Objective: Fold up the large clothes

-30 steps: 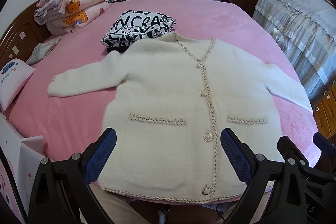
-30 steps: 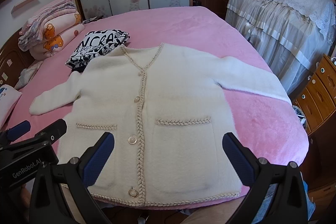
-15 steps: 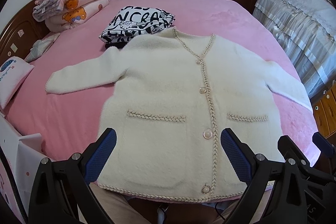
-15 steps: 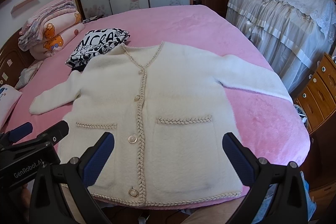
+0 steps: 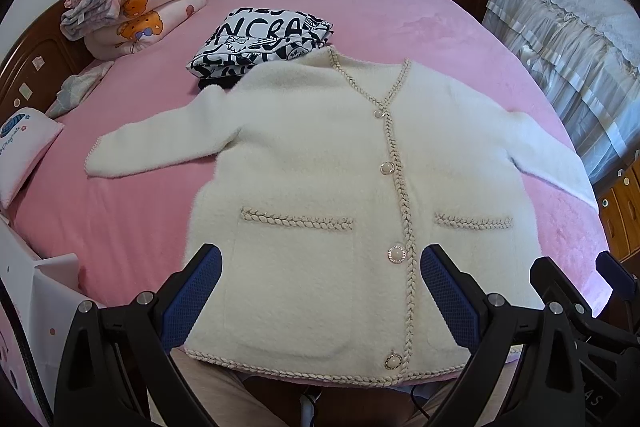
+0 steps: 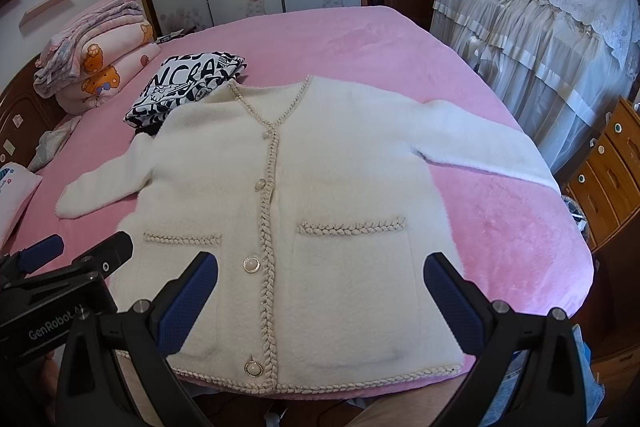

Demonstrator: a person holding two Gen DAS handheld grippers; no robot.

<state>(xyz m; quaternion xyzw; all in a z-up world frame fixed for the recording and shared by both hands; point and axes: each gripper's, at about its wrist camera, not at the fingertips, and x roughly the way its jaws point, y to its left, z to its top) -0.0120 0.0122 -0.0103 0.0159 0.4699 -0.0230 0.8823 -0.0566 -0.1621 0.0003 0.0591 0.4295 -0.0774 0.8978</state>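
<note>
I am holding my left gripper (image 5: 320, 291) and right gripper (image 6: 320, 291) spread wide, pinching nothing, above the near hem of the cardigan (image 5: 340, 195). The cardigan is lying flat and buttoned on the pink bed (image 5: 400, 15), sleeves out, collar touching a folded black-and-white garment (image 5: 256, 43).

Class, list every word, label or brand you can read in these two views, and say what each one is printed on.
"NCRA": part of larger black-and-white lettering on the folded printed garment; the rest is cut off or folded under.
"GenRobot.AI": on the left gripper body, in the right wrist view.
Writing on the small pillow: too blurred to read.
The cream cardigan shows none.
</note>
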